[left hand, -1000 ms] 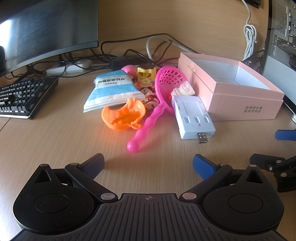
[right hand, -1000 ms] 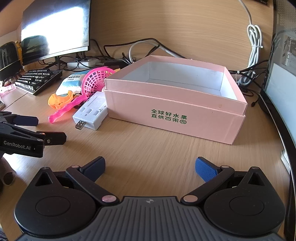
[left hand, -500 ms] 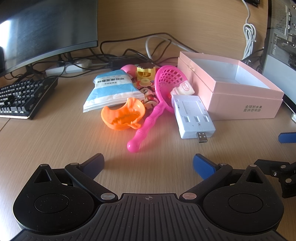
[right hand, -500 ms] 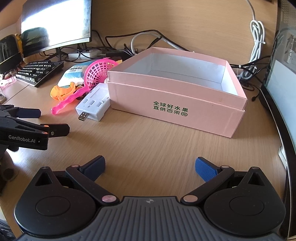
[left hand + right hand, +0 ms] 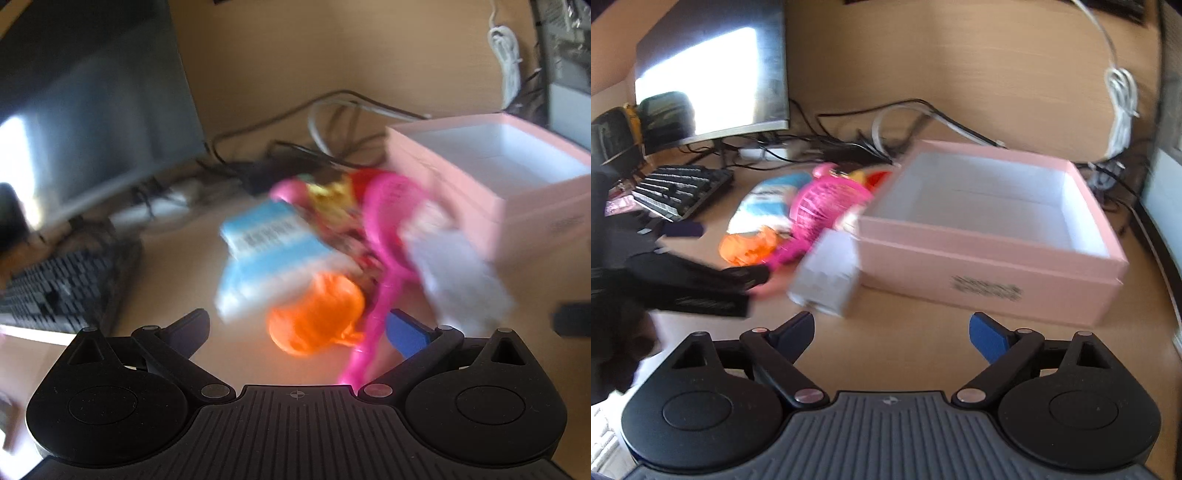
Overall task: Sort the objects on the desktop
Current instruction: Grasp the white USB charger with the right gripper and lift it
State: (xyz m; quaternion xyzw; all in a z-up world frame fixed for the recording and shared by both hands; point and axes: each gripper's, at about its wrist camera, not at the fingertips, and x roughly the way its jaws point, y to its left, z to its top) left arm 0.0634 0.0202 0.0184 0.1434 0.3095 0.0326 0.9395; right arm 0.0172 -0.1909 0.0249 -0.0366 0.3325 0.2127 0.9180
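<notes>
Both views are motion-blurred. A pile of small objects lies left of an open, empty pink box (image 5: 491, 192) (image 5: 993, 266): an orange toy (image 5: 314, 317) (image 5: 746, 247), a pink toy racket (image 5: 388, 221) (image 5: 827, 203), a blue-and-white packet (image 5: 266, 243) (image 5: 764, 203) and a white USB hub (image 5: 458, 273) (image 5: 827, 280). My left gripper (image 5: 299, 332) is open, its fingers on either side of the orange toy and the racket handle. My right gripper (image 5: 890, 328) is open and empty, just in front of the hub and the box. The left gripper shows in the right wrist view (image 5: 716, 254).
A black keyboard (image 5: 59, 288) (image 5: 679, 188) lies at the left under a monitor (image 5: 92, 122) (image 5: 713, 81). Cables (image 5: 332, 122) run along the wooden back wall. A second screen edge (image 5: 1167, 206) stands right of the box.
Both grippers have moved forward quickly toward the pile and the box. The left gripper's open fingers now straddle the orange toy. The right gripper has come close to the white hub.
</notes>
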